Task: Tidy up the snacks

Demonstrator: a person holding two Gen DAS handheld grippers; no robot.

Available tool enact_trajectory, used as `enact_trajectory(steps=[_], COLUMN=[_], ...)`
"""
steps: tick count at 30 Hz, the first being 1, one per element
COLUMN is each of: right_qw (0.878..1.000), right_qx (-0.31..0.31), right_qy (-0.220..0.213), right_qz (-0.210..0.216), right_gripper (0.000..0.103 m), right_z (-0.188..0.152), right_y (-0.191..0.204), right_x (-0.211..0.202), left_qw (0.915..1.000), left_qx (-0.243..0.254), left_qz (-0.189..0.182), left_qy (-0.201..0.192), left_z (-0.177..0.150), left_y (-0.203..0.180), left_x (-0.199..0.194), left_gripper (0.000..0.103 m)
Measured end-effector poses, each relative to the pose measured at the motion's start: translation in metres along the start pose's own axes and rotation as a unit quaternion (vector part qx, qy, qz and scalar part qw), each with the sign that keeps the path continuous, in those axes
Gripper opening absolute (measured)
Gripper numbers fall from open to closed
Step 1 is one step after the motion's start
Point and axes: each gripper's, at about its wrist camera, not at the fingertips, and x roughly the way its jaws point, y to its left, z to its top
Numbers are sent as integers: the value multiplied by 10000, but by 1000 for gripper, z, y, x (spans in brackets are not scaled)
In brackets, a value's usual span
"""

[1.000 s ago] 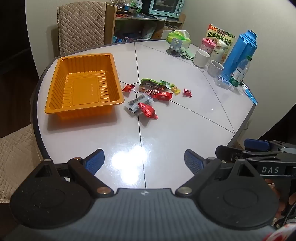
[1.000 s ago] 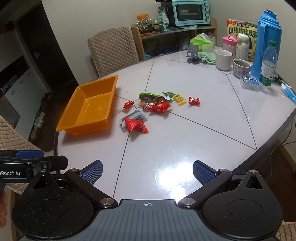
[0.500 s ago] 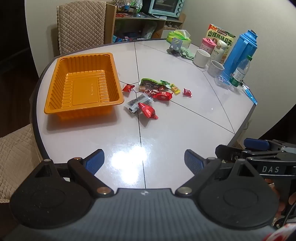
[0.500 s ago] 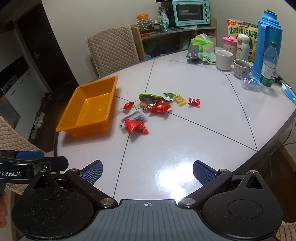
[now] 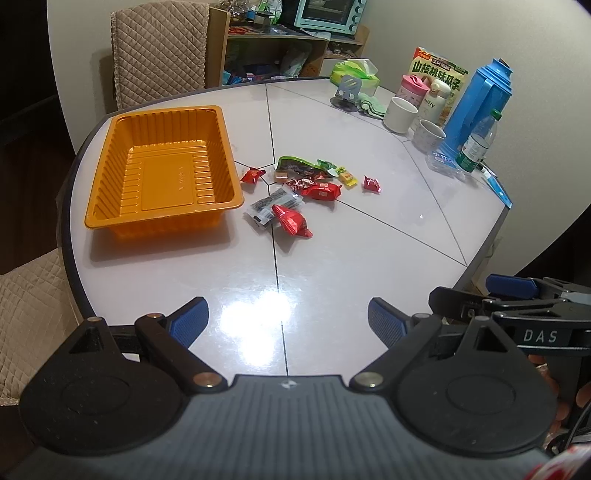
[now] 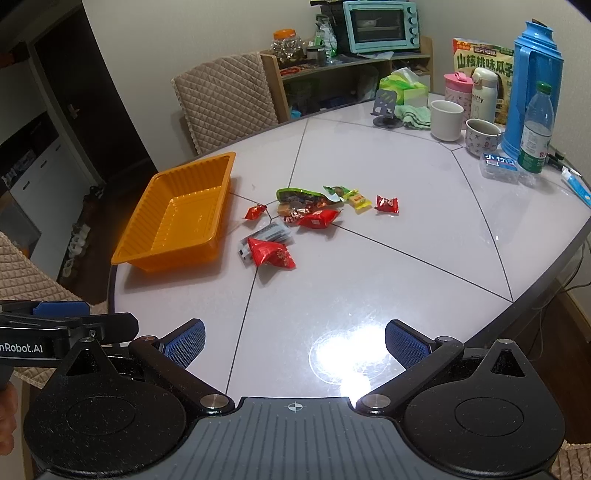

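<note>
An empty orange tray [image 5: 110, 206] [image 6: 140, 236] sits on the left of the white table [image 5: 351, 258]. Right of it lies a loose pile of wrapped snacks: a large red packet [image 5: 291, 220] [image 6: 271, 253] on a grey packet [image 5: 271, 203], another red packet [image 5: 323, 191] [image 6: 317, 218], a green pouch [image 5: 297, 166] [image 6: 301, 195], a yellow candy [image 5: 348, 176] [image 6: 360, 200] and small red candies [image 5: 252, 175] [image 5: 371, 183] [image 6: 387, 204]. My left gripper [image 5: 288, 317] and right gripper [image 6: 293, 341] hover over the near table edge, both open and empty, well short of the snacks.
At the back right stand a blue thermos [image 5: 476, 110], a water bottle [image 6: 533, 129], two mugs [image 6: 447, 120], flasks, a snack box [image 5: 439, 74] and a tissue pack [image 6: 400, 86]. Quilted chairs [image 5: 159, 48] and a shelf with a toaster oven [image 6: 380, 24] lie beyond.
Both views have shifted very slightly; the tray, the snacks and the open fingers look the same.
</note>
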Motion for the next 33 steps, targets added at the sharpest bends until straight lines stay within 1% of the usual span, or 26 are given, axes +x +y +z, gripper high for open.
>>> enact_trajectory(steps=[21, 33], right_qw=[10000, 10000], right_qx=[1, -43], right_qy=[-1, 19], right_qz=[14, 32], right_gripper=[103, 103], right_z=[2, 9], right_y=[1, 6], right_x=[3, 11], left_qw=[10000, 10000], left_qx=[-19, -62], left_qz=[10, -18], left_qy=[3, 11], left_z=[0, 4], left_y=[-8, 4], left_x=[3, 1], left_gripper=[92, 92])
